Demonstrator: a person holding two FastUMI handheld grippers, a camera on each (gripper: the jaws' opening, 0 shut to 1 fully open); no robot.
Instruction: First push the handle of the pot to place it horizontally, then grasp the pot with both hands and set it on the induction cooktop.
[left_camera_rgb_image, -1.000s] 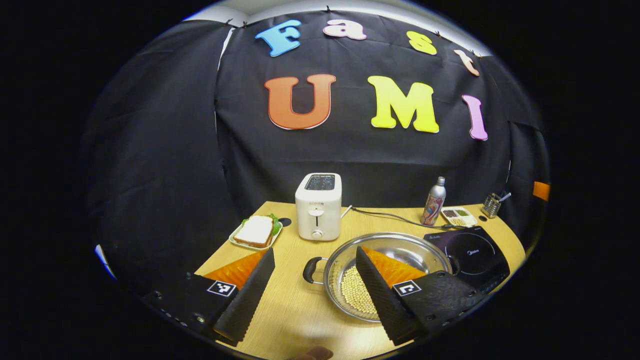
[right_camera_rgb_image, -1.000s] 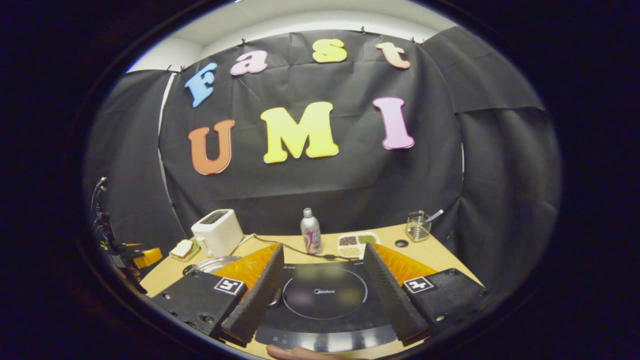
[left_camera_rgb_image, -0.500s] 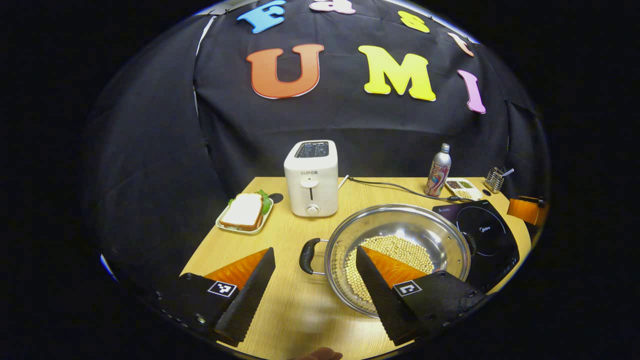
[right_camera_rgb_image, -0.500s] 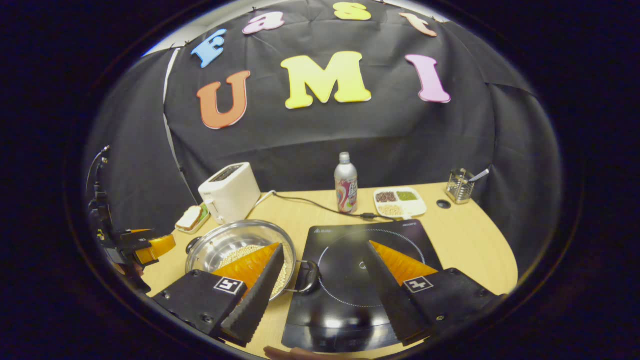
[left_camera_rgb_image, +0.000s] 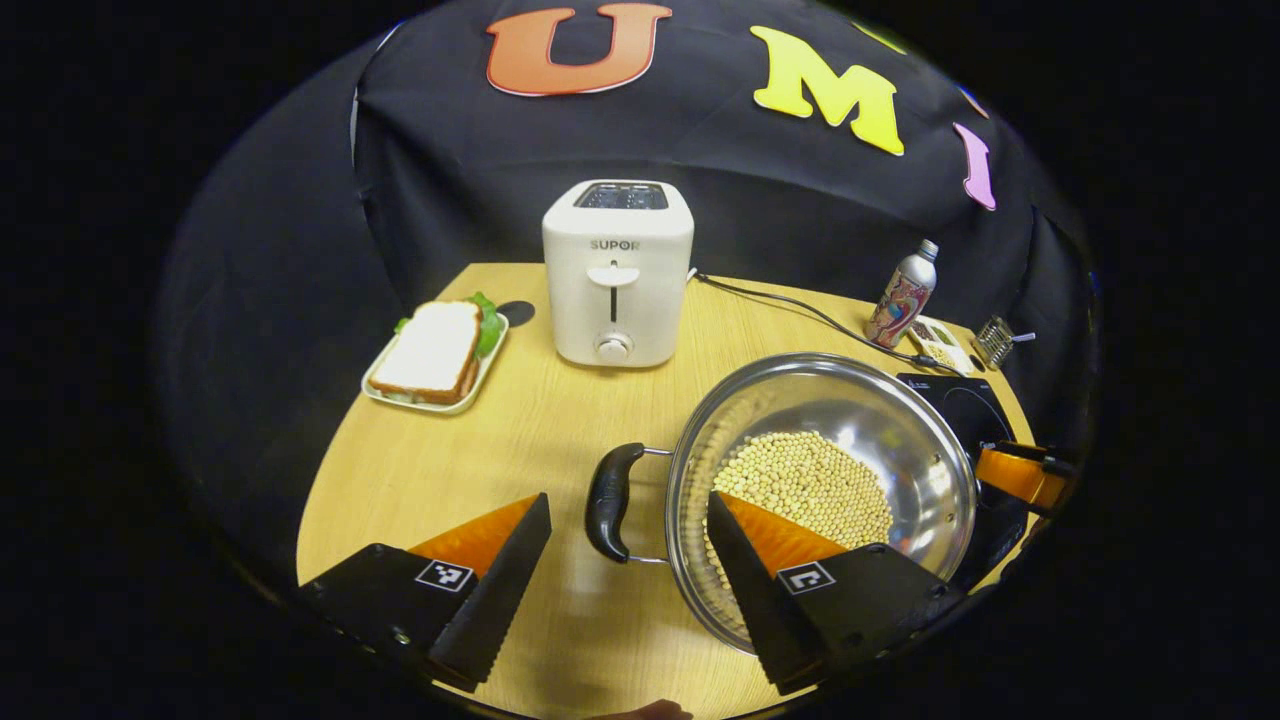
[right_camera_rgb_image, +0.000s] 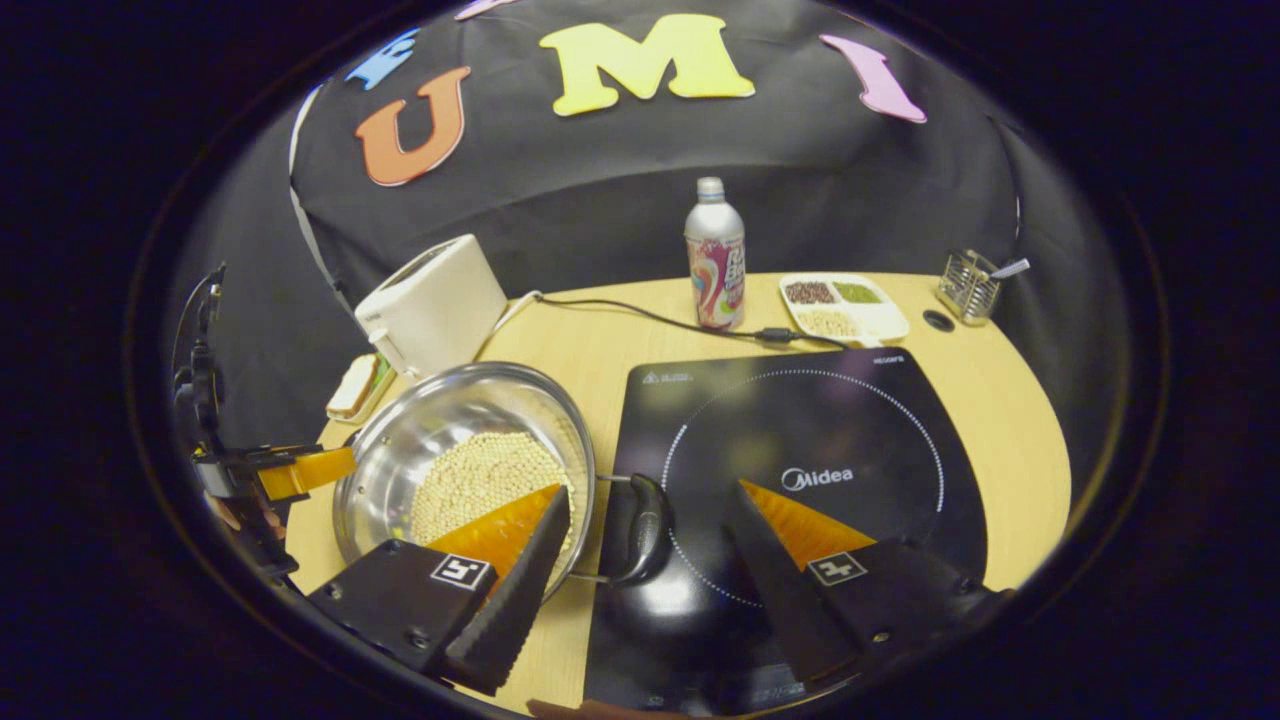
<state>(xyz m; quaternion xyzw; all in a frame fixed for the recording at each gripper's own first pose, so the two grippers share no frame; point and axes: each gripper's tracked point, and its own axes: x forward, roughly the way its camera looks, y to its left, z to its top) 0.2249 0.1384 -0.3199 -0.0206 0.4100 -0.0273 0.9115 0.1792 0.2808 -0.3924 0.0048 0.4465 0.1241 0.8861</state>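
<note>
The pot, steel and part-filled with pale beans, sits on the table right of centre in the left gripper view, its right rim beside the induction cooktop. One black handle lies between the fingers of the left tongs, released. The right tongs, also released, straddle the other handle, which seems to overlap the cooktop's edge. A toaster stands upper centre.
</note>
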